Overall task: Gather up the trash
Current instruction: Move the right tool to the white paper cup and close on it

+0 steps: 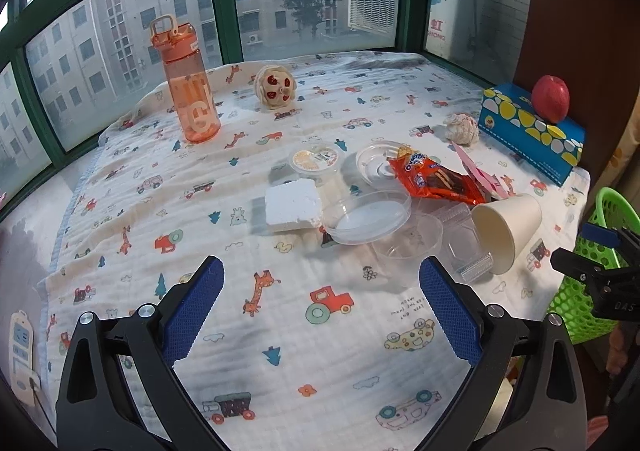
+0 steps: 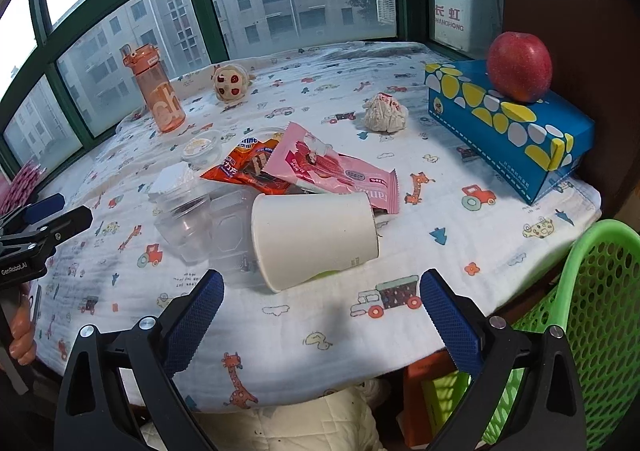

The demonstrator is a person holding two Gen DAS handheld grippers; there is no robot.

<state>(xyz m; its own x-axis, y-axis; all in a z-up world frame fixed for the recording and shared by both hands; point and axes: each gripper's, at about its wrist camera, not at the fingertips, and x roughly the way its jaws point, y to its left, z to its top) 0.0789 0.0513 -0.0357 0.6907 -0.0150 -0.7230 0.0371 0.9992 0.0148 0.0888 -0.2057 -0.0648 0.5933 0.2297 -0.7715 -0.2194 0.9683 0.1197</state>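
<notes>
Right gripper: the right gripper (image 2: 320, 307) hovers with its jaws wide apart and holds nothing; it is above the near edge of the bench (image 2: 460, 235).
Nearest trash: the white paper cup (image 2: 312, 239) lies on its side just ahead of the right gripper, a little to its left.
Cup axis: its long axis runs left to right and a little away, with the open mouth at the left, near end.
Left gripper: the left gripper (image 1: 320, 295) is also spread open and empty; the trash pile lies ahead and to its right, farther off.
Nearer arm: I judge the right one is nearer to the cup.
Pile behind: clear plastic containers (image 2: 192, 223), an orange snack wrapper (image 2: 248, 171) and a pink wrapper (image 2: 336, 171) touch or overlap the cup.
Basket: the green basket (image 2: 600, 311) stands beside the bench edge at the right, below the bench top.
Free room: open cloth lies between the cup and the basket; the blue tissue box (image 2: 508, 127) with a red apple (image 2: 520, 67) is well apart.
</notes>
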